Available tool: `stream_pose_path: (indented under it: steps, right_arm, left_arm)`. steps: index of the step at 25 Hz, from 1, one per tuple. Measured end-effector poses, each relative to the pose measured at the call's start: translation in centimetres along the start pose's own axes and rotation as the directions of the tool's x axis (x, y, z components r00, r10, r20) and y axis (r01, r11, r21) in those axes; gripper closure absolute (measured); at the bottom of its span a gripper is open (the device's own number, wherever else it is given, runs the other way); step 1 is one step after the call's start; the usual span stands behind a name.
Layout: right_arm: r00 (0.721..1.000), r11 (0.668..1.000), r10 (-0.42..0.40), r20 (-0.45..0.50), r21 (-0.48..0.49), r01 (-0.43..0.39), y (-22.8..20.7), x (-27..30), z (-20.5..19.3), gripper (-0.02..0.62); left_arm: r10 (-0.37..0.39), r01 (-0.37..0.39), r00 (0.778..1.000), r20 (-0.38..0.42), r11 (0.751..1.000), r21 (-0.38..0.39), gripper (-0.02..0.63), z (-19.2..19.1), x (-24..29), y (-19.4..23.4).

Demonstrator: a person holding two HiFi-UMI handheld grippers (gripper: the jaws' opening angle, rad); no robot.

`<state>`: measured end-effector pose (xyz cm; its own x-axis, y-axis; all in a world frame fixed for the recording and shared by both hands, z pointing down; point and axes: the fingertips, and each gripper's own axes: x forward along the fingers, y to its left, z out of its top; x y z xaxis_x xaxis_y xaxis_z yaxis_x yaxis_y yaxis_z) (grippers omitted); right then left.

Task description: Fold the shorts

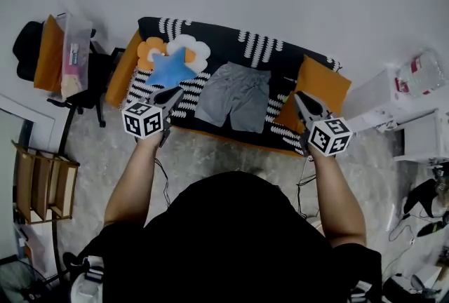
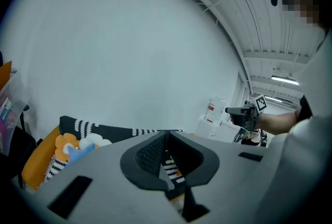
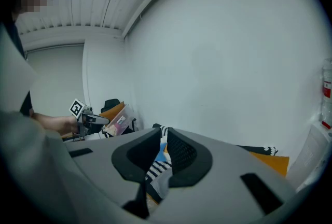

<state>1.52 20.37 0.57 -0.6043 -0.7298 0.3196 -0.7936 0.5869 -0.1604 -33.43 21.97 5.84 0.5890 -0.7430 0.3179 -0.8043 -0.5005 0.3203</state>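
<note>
Fingers (image 2: 151, 156) closed on nothing, left gripper (image 1: 174, 92) and right gripper (image 1: 297, 96) hover flanking grey shorts (image 1: 235, 96) on the sofa (image 1: 224, 38).

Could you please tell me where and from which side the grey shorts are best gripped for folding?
Probably at the two leg hems, both at once, coming in from the near side. The grey shorts lie flat, with the waistband at the far side and the legs pointing towards the near edge, so the hems are the closest free edges to lift over.

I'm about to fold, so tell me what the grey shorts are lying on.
The grey shorts lie flat on a black cover with white dashes. The part beneath them is hidden.
</note>
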Motion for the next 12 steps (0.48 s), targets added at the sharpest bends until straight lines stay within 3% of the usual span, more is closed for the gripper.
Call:
stream_pose_path:
  steps: [12]
  right_arm:
    - [0.998, 0.998, 0.059, -0.003, -0.032, -0.059, -2.6, 4.4, 1.8, 0.548]
  left_arm:
    - [0.056, -0.056, 0.998, 0.023, 0.998, 0.006, 0.565, 2.2, 1.4, 2.2]
